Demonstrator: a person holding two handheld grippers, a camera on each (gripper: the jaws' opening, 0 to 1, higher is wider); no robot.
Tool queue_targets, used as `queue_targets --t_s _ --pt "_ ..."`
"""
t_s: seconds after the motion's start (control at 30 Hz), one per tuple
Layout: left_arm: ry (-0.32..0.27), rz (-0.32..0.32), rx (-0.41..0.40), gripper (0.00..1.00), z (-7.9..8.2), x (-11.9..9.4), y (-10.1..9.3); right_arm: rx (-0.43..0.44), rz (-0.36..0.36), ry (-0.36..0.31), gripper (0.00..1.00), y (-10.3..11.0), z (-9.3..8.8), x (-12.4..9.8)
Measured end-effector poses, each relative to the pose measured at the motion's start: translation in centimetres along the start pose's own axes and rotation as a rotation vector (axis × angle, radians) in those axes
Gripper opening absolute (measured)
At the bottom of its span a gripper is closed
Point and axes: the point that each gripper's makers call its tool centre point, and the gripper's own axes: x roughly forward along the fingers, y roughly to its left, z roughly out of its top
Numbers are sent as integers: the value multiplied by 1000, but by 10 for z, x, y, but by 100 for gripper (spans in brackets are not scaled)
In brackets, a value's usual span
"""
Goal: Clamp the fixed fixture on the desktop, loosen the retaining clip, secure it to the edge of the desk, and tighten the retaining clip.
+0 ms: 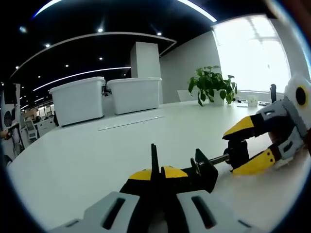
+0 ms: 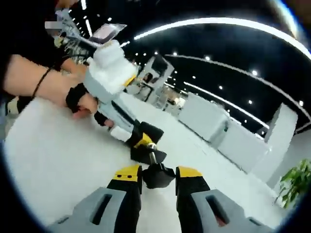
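Note:
A black clamp fixture (image 1: 203, 171) is held just above the white table (image 1: 73, 155). My left gripper (image 1: 156, 173) is shut on its body, a thin black edge sticking up between the yellow-tipped jaws. A metal screw (image 1: 219, 159) runs right to a black knob (image 1: 238, 151). My right gripper (image 1: 232, 153) comes in from the right, its yellow jaws above and below that knob. In the right gripper view my right gripper (image 2: 158, 173) is shut on the knob (image 2: 158, 177). Beyond it the clamp fixture (image 2: 147, 154) sits in the left gripper (image 2: 142, 141), held by a hand (image 2: 73, 94).
Two large white bins (image 1: 80, 99) (image 1: 135, 94) stand at the table's far side, with a thin flat strip (image 1: 131, 122) lying in front of them. A potted plant (image 1: 211, 85) is at the far right by a bright window. A white pillar (image 1: 146, 60) rises behind.

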Motion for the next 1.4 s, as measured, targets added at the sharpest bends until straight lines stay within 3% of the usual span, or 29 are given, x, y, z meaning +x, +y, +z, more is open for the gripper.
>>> queue_targets --t_s 0.1,0.17,0.3,0.47,0.57,0.73,0.87,1.1,1.4 --pt "-1 0 2 6 0 0 0 297 51 -41 36 -5 4 -5" --pt "-1 0 3 6 0 0 0 386 60 -69 36 -10 7 -6" --pt "-1 0 4 6 0 0 0 517 85 -61 31 -7 1 -8" --pt "-1 1 5 6 0 0 1 594 72 -70 22 -11 -2 -10" --pt "0 1 5 6 1 1 1 598 72 -60 18 -10 -4 -9" --pt "-1 1 8 6 1 1 1 537 96 -40 24 2 -4 -7" --pt "-2 2 10 6 1 1 1 465 68 -5 20 1 -11 -3" --pt "-1 3 9 6 0 0 1 449 67 -13 20 2 -10 -3" --pt "-1 4 8 6 1 2 2 319 46 -11 20 4 -8 -3"
